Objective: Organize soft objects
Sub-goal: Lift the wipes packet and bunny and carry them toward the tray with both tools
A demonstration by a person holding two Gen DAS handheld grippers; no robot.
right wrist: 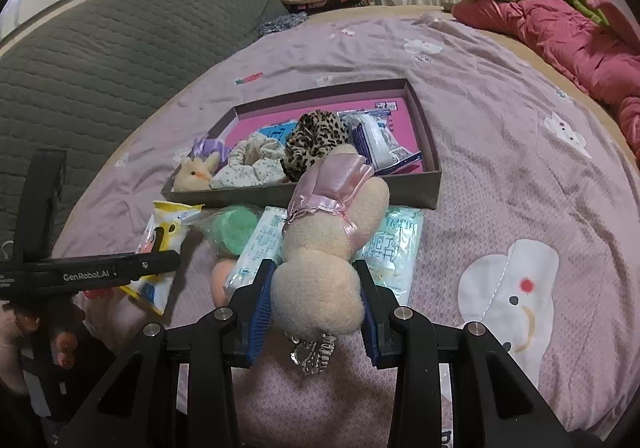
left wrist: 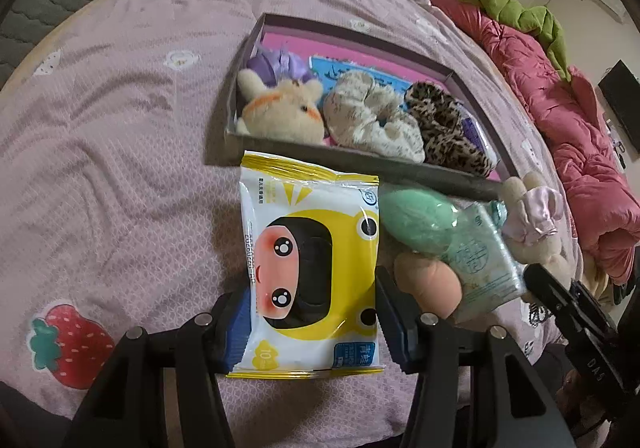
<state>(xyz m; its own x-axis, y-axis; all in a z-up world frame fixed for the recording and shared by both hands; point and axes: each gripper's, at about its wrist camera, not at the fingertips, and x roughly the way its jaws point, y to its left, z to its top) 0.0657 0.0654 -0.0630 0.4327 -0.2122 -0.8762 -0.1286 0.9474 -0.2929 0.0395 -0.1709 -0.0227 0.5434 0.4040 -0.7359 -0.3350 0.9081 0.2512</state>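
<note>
My left gripper (left wrist: 310,300) is shut on a yellow and white wet-wipes pack (left wrist: 312,248) with a cartoon face, held just above the pink bedsheet in front of the box (left wrist: 360,162). In the right wrist view, my right gripper (right wrist: 316,276) is shut on a cream plush bunny (right wrist: 324,248) in a pink satin dress, its key chain dangling below. The shallow box holds a cream plush toy (left wrist: 284,112), a purple scrunchie (left wrist: 280,62), a cream scrunchie (left wrist: 372,116), a leopard scrunchie (left wrist: 440,124) and flat packets.
On the sheet before the box lie a green round item in plastic (left wrist: 412,220), a pale tissue pack (left wrist: 480,260) and a peach soft piece (left wrist: 428,284). A pink quilt (left wrist: 560,108) with a green garment lies to the right. A grey padded headboard (right wrist: 100,68) stands at the left.
</note>
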